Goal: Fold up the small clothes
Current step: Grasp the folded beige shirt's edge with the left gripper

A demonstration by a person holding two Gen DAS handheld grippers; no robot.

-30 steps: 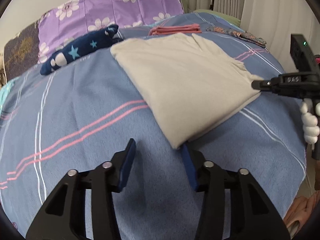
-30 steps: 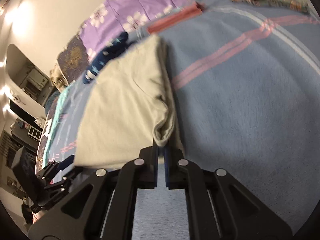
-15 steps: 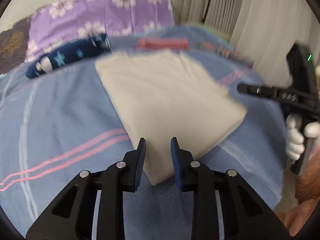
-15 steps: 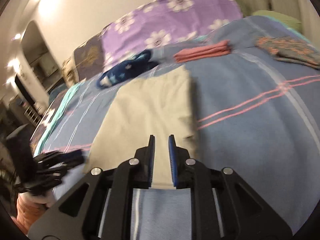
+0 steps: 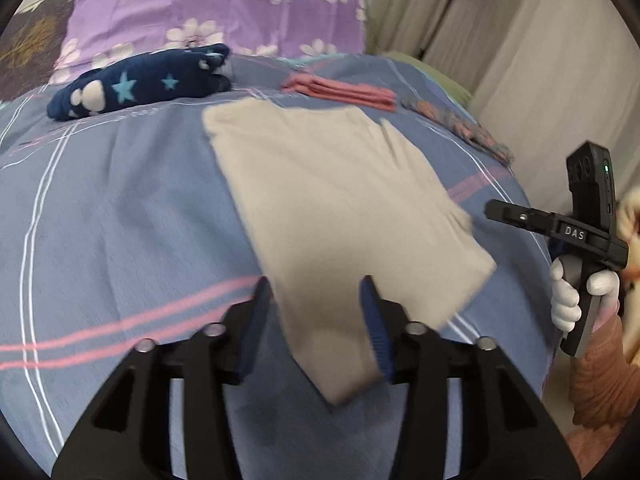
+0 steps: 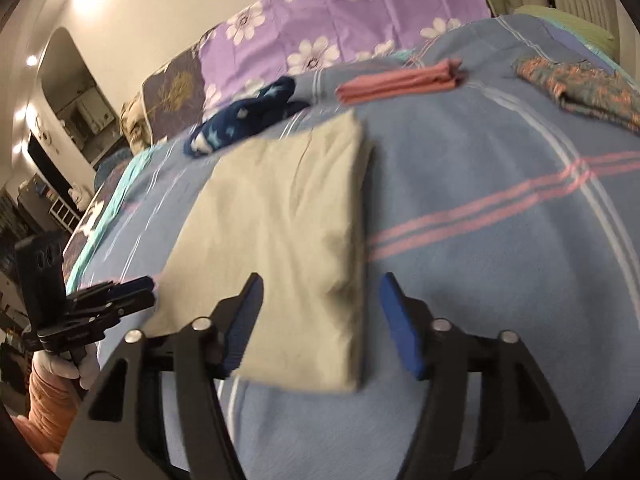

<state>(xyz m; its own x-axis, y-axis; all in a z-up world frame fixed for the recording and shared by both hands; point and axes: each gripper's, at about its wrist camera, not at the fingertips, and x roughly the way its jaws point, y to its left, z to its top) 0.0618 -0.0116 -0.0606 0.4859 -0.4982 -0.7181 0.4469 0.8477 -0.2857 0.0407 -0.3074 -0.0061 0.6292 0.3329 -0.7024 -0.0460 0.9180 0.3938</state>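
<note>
Beige cotton garment [image 5: 344, 216], folded into a flat oblong, lies on the blue striped bedspread [image 5: 120, 216] near the bed's middle. A second ago the right gripper [image 6: 320, 320] was clamped on the garment's near corner; now it has let go, its fingers are spreading to about half width with nothing between them, and that corner rests flat below. The left gripper [image 5: 316, 320] has narrowed and is widening again, also empty, hovering over the other near corner. Both holds released suggests this fold is laid down and the piece is probably ready to be squared up or set aside.

In the left wrist view, a navy star-patterned cloth [image 5: 140, 80] sits at 11 o'clock of the garment, a folded pink cloth [image 5: 344, 90] at 12, and a patterned orange-grey cloth [image 5: 460, 128] at 2, all apart from it. Bare bedspread lies open at 9 o'clock and along the near edge; the bed's edge drops away at 3 o'clock.
</note>
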